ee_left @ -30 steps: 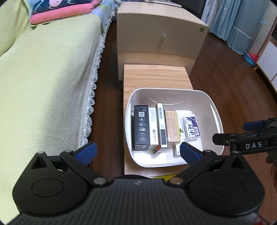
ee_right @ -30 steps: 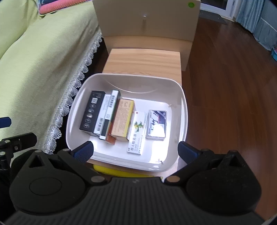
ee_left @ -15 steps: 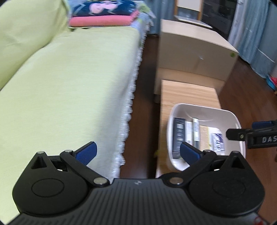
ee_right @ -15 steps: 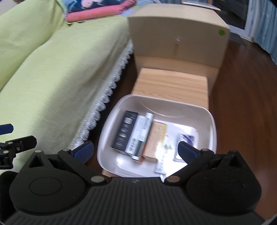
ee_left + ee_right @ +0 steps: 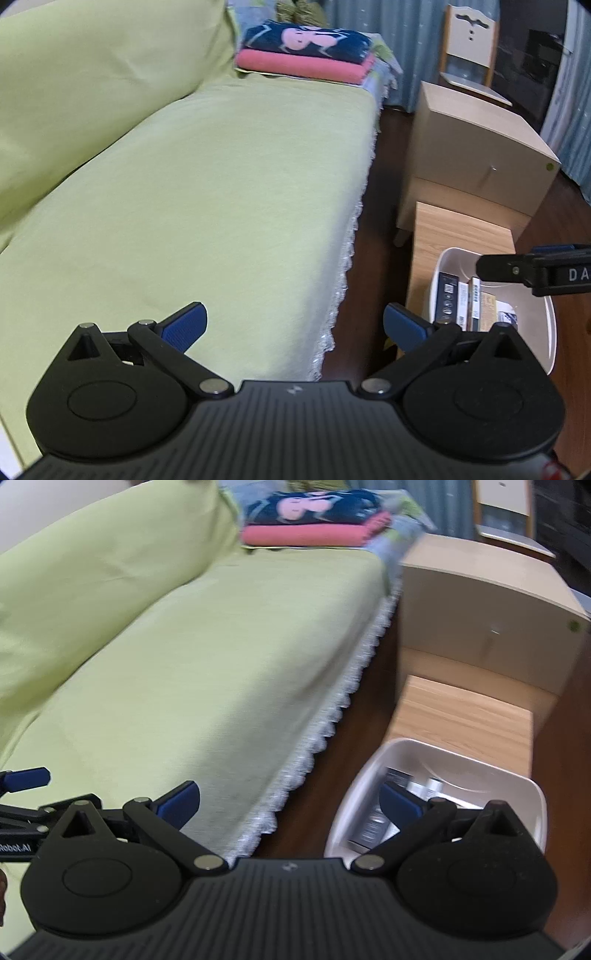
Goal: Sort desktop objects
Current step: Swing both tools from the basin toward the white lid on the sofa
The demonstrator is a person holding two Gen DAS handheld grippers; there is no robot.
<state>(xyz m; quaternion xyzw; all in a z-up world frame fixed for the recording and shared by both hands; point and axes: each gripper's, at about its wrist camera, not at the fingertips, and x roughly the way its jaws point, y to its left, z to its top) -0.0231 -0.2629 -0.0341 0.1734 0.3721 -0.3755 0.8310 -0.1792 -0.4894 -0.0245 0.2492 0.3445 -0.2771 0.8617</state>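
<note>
both claws gape wide and empty, left claw (image 5: 293, 325) left of the tub (image 5: 546, 321).

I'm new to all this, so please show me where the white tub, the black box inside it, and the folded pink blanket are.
tub (image 5: 546, 339): left wrist view, right wall.
black box (image 5: 447, 299): left wrist view, its face.
pink blanket (image 5: 303, 66): left wrist view, front fold.

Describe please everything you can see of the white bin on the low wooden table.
The white bin is a smooth, plastic-looking tub with rounded corners and a rolled rim. It sits open-topped and upright on the low wooden table, beside the green sofa. Several small boxes stand packed inside. Neither tool touches it.
</note>
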